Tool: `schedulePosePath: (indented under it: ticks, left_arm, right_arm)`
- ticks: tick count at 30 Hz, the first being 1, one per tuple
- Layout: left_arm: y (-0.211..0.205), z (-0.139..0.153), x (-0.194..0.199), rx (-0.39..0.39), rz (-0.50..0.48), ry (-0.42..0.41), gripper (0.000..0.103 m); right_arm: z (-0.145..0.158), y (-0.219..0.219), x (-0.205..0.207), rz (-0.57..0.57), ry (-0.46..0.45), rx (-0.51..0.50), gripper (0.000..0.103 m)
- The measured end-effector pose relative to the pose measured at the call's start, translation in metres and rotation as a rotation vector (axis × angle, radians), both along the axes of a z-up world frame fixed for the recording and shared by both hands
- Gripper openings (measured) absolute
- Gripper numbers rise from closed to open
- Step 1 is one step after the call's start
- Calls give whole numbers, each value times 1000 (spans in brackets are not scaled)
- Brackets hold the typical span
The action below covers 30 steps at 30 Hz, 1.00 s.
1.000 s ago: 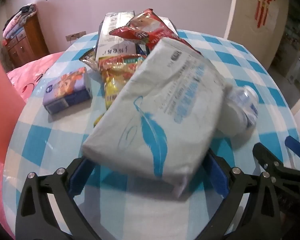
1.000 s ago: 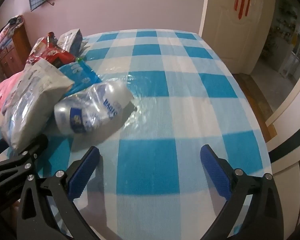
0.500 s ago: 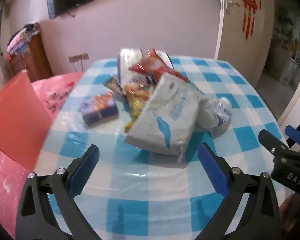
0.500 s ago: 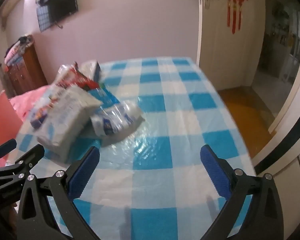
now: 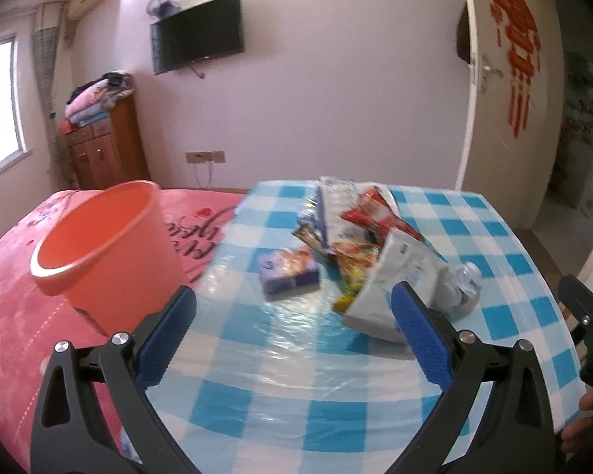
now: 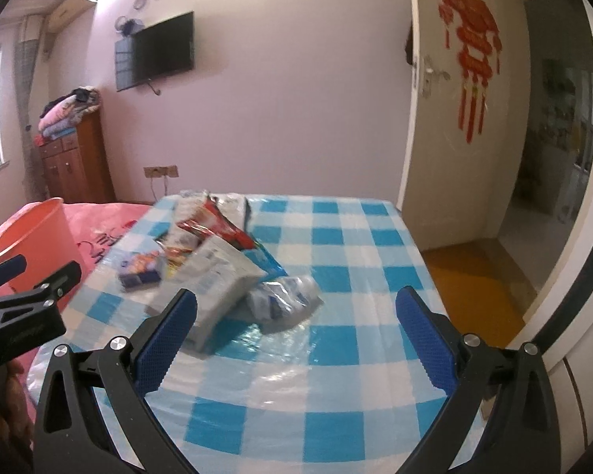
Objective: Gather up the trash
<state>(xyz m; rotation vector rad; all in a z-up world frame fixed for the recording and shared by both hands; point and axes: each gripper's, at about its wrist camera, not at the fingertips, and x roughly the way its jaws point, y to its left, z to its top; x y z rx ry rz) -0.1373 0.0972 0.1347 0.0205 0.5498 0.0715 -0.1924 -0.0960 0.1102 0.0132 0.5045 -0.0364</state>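
My left gripper hangs above the near part of the checked table, its two blue-padded jaws spread wide with nothing between them. My right gripper hangs over the same table, likewise spread wide and empty; each gripper shows at the edge of the other's view.

Trash: one heap near the middle of the table, well apart from both grippers. In it I count one large white tissue pack, tilted on the other wrappers; one crushed clear bottle touching its right side; one red snack bag lying behind the pack on top of the heap; one yellow wrapper under the pack; and one long white packet at the far end. One small purple box lies alone, just left of the heap. Motion blur hides finer count.

One orange bucket stands tilted left of the table, on the pink bedcover; its inside looks empty.
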Motion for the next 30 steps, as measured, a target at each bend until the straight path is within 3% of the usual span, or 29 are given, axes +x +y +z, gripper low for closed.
schedulePosePath:
  ticks: [15,30]
  left_arm:
    - [43,16,-31,32,113,-62,99]
    - [45,14,-37,48,117,-51,99]
  right_arm:
    - [13,33,-15,93,-24,7,99]
    - [8,35,-21,118,-7,-1,99]
